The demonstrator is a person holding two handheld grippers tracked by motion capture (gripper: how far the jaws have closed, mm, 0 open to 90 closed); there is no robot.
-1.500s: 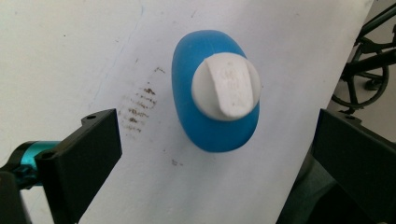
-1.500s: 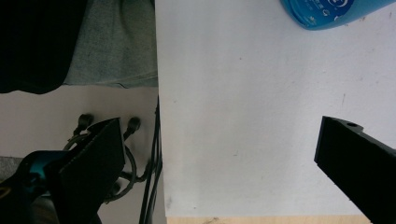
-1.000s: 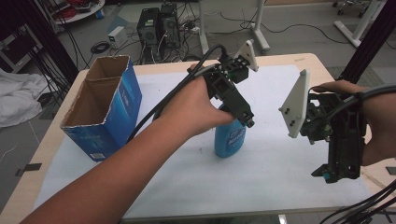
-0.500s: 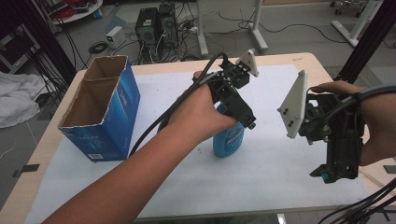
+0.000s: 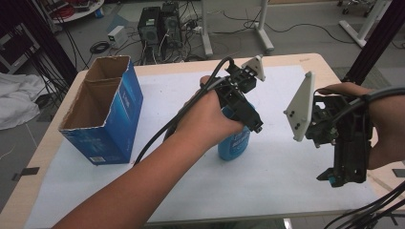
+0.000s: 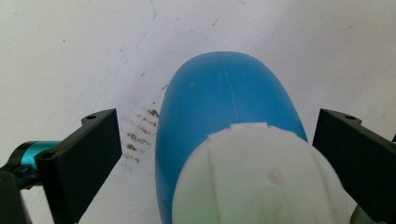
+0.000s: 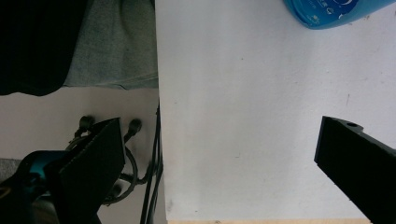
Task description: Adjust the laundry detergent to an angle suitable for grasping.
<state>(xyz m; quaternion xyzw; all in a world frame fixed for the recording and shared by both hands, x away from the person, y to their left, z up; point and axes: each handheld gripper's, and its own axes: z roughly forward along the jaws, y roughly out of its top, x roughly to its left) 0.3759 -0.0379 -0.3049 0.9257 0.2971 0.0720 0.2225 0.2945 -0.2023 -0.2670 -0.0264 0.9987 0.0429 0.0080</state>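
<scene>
Now hovering with the left gripper (image 5: 255, 125) straight above the blue bottle (image 5: 234, 143), jaws spread wide and flanking its white cap (image 6: 261, 172) at 9 and 3 o'clock in the left gripper view, touching neither side. Standing upright near the middle of the white-covered table (image 5: 286, 200), with the open cardboard box (image 5: 102, 119) well apart at 9 o'clock and the right gripper (image 5: 341, 179) at 3 o'clock, likewise unclenched, holding nothing and pointing down near the table's near edge. Probably smooth, stiff plastic with a rounded shoulder, so likely slippery and apt to squirt out of a pinch on the curve; weight hard to judge without seeing the fill. Best to drop lower and close squarely across the cap or the neck just under it, keeping the bottle vertical. Worth squeezing gently: could tip if caught off-centre.
</scene>
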